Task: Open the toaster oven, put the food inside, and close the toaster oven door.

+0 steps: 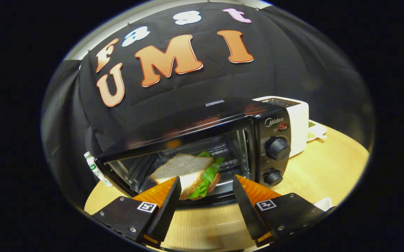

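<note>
A black toaster oven (272, 140) stands on the wooden table (328, 168) with its door (202, 202) folded down and the inside showing. A sandwich (184, 168) of white bread with green lettuce lies tilted on the rack at the oven's mouth. My gripper (206, 177) is open just in front of the oven, its fingertips either side of the sandwich's near end. The left finger (168, 199) overlaps the sandwich's near corner, and the right finger (245, 203) stands apart from it.
A white toaster (298, 122) sits behind the oven on the right, with a small dish (315, 132) beside it. A bottle (95, 168) stands at the oven's left corner. A white object (324, 203) lies near the right finger. Two knobs (277, 148) face me.
</note>
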The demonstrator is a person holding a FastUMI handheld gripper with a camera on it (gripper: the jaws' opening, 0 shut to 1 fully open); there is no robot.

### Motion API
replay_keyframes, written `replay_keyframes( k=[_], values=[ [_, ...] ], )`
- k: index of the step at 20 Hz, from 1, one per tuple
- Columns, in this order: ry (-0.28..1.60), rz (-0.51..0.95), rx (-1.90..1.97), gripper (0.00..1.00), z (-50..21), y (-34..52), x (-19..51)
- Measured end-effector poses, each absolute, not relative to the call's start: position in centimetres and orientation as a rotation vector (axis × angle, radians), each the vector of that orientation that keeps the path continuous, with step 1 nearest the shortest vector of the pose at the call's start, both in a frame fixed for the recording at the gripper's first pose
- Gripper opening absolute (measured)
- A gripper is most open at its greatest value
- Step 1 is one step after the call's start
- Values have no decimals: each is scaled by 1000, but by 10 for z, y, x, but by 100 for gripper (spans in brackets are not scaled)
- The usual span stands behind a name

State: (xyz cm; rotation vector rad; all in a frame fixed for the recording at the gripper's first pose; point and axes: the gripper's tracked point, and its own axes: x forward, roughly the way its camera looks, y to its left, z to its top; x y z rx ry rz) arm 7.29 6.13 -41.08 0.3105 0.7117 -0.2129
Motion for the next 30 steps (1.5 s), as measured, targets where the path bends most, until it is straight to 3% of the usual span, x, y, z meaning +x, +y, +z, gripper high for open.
replay_keyframes(
  k=[4,17,30],
  values=[
    [732,-129,271,95,-392,65,36],
    [917,-31,260,97,-412,74,-89],
    [1063,23,212,98,-439,98,-111]
  ],
)
